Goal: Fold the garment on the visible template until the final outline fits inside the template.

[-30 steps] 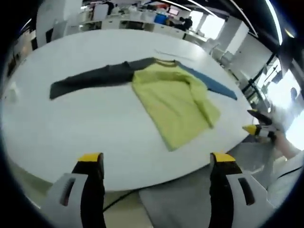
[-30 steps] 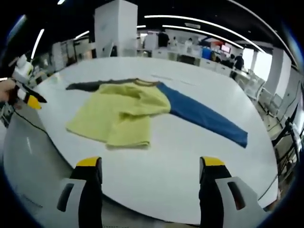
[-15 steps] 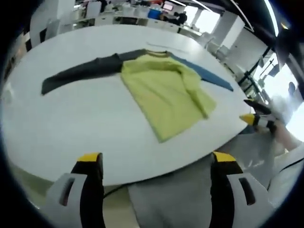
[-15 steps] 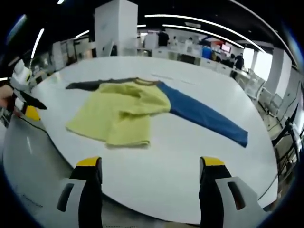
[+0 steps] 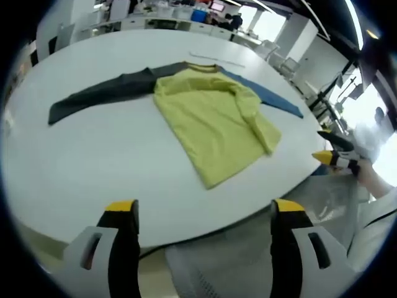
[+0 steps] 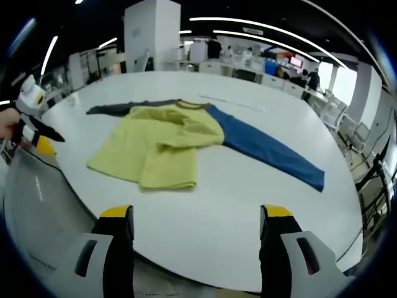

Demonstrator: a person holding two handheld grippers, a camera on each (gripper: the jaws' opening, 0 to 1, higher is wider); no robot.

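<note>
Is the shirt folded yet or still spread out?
Partly folded: the yellow body has one side flipped over itself, while the blue sleeve and grey sleeve lie stretched out.

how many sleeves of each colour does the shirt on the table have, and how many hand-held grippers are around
dark grey sleeve: 1
blue sleeve: 1
hand-held grippers, left and right: 2
total: 4

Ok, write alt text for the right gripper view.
A yellow shirt with one blue sleeve and one dark grey sleeve lies partly folded on a round white table. The right hand-held gripper hangs open at the near edge, holding nothing.
</note>
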